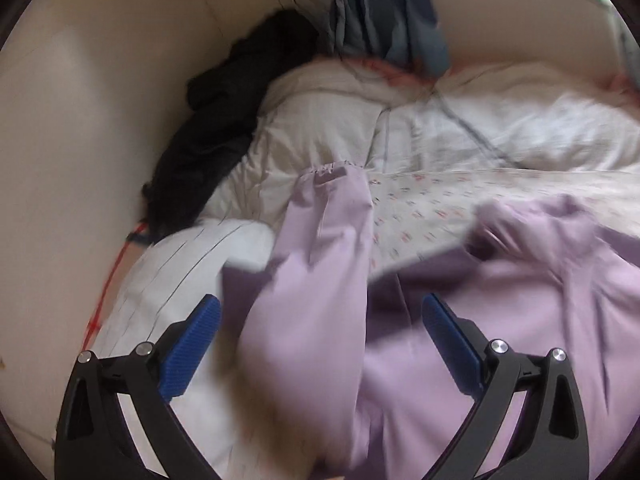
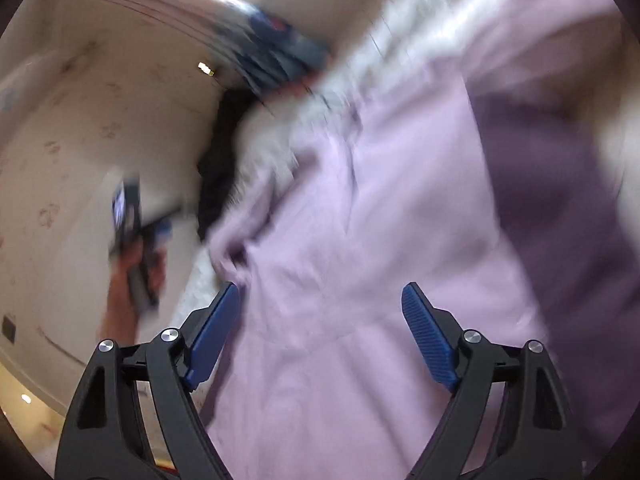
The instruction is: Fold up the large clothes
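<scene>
Both grippers empty over the lilac garment [image 1: 460,340], fold not yet set.

My left gripper [image 1: 320,308] stands wide open, nothing pinched; a sleeve [image 1: 320,248] of the garment runs up between its blue pads, cuff end pointing away from me toward the white duvet [image 1: 328,120]. My right gripper [image 2: 320,300] is also spread wide, pads clear of the cloth, and the garment body fills the view ahead and to the right of it. The garment lies rumpled on the bed, near its front edge, with the sleeve toward the wall-side edge. Sleeve's long axis runs roughly in line with the left fingers, so I judge the left hand is nearer for taking it. A dark garment [image 1: 208,132] is heaped by the wall. Both views are blurred; fine creases unreadable.
</scene>
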`<state>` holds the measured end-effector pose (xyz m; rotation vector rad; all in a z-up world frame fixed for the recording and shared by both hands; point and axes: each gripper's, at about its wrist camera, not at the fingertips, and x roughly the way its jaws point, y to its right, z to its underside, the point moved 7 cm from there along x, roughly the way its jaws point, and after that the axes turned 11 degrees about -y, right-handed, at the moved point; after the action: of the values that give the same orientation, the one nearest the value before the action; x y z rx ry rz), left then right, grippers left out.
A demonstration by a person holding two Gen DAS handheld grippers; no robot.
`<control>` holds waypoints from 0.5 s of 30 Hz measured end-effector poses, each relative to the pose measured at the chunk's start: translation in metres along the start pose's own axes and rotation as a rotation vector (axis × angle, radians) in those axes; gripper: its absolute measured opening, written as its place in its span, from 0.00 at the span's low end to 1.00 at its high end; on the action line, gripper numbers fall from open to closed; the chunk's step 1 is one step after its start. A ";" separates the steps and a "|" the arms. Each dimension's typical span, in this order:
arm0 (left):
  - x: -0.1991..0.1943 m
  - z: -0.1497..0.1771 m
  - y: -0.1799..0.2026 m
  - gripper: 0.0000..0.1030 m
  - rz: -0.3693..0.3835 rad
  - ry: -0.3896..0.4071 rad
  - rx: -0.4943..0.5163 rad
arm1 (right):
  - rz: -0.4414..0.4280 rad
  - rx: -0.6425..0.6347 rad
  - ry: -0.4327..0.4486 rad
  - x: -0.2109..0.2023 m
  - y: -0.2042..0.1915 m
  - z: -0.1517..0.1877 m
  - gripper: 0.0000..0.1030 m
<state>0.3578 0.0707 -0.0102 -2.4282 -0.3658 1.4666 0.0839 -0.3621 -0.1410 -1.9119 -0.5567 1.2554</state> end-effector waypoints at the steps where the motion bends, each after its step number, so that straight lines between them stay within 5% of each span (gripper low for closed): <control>1: 0.020 -0.016 0.005 0.94 -0.015 -0.020 -0.008 | 0.008 -0.025 -0.006 0.003 0.000 0.002 0.77; 5: 0.104 -0.061 0.020 0.94 -0.017 -0.127 -0.084 | 0.040 -0.068 -0.048 0.010 0.000 0.004 0.77; 10: 0.164 -0.055 0.009 0.90 -0.307 -0.222 -0.009 | 0.061 -0.106 -0.064 0.029 -0.002 0.001 0.78; 12: 0.164 -0.048 -0.008 0.69 -0.327 -0.221 -0.009 | 0.060 -0.106 -0.064 0.026 0.000 0.006 0.78; 13: 0.156 -0.044 -0.022 0.49 -0.292 -0.209 -0.043 | 0.056 -0.105 -0.064 0.025 0.000 0.006 0.78; 15: 0.127 -0.038 -0.059 0.28 -0.169 -0.155 -0.146 | 0.045 -0.099 -0.060 0.025 0.000 0.006 0.78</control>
<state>0.4449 0.1666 -0.0760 -2.3299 -0.7166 1.6075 0.0886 -0.3421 -0.1566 -1.9832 -0.6199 1.3406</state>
